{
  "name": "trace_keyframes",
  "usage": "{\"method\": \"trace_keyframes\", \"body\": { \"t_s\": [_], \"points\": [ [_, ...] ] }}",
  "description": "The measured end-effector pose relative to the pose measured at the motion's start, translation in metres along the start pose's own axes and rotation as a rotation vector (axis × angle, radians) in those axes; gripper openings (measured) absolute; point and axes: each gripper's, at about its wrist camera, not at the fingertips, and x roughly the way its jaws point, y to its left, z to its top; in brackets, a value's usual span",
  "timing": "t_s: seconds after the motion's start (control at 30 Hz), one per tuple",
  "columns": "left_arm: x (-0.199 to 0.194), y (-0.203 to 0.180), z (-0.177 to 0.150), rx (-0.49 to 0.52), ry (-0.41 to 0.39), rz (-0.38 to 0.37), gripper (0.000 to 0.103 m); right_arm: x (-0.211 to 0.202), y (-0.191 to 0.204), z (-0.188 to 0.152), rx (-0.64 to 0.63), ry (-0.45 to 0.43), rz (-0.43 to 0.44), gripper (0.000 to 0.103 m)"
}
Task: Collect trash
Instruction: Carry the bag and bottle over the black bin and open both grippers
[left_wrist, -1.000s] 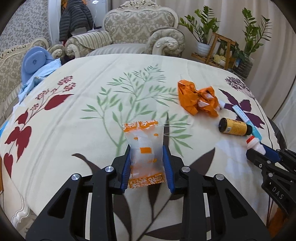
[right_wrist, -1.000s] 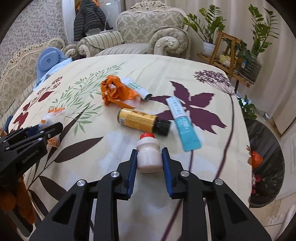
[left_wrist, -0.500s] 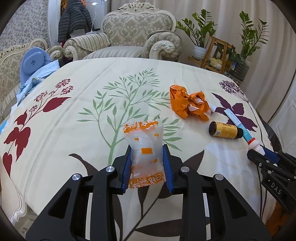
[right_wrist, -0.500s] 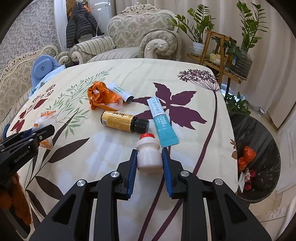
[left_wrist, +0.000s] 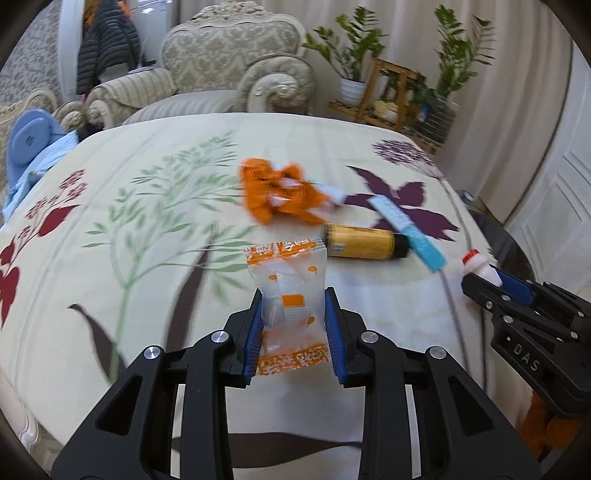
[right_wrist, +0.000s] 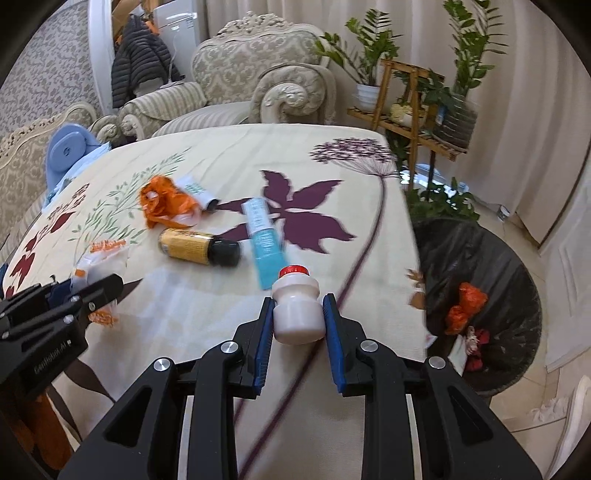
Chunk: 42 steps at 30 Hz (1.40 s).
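Note:
My left gripper (left_wrist: 293, 314) is shut on a clear snack wrapper with orange print (left_wrist: 288, 295), held above the floral tablecloth (left_wrist: 147, 295). My right gripper (right_wrist: 297, 319) is shut on a small white bottle with a red cap (right_wrist: 295, 306), near the table's right edge. Both held items also show from the side: the bottle (left_wrist: 480, 266) in the left wrist view, the wrapper (right_wrist: 99, 258) in the right wrist view. On the cloth lie a crumpled orange bag (right_wrist: 166, 203), a yellow bottle with a black cap (right_wrist: 197, 246), a blue tube (right_wrist: 264, 240) and a white tube (right_wrist: 197, 192).
A dark round bin (right_wrist: 480, 295) lined with a black bag stands on the floor right of the table, with orange trash inside. An ornate armchair (right_wrist: 258, 81) and a plant stand (right_wrist: 413, 103) are beyond the table. A blue object (right_wrist: 70, 147) lies at the far left.
Both grippers have moved to the right across the table with their items still held. The bin has come further into the right wrist view.

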Motion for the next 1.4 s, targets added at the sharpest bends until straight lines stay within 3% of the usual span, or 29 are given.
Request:
{"method": "trace_keyframes", "body": {
  "t_s": [0.87,1.4],
  "points": [
    [0.048,-0.168,0.031,0.210,0.010,-0.171,0.030,-0.004,-0.152,0.001,0.191,-0.036,-0.229,0.028],
    [0.088,-0.228,0.048,0.262,0.056,-0.154,0.030,0.022,-0.200,0.005,0.250,-0.006,-0.268,0.028]
  ]
}}
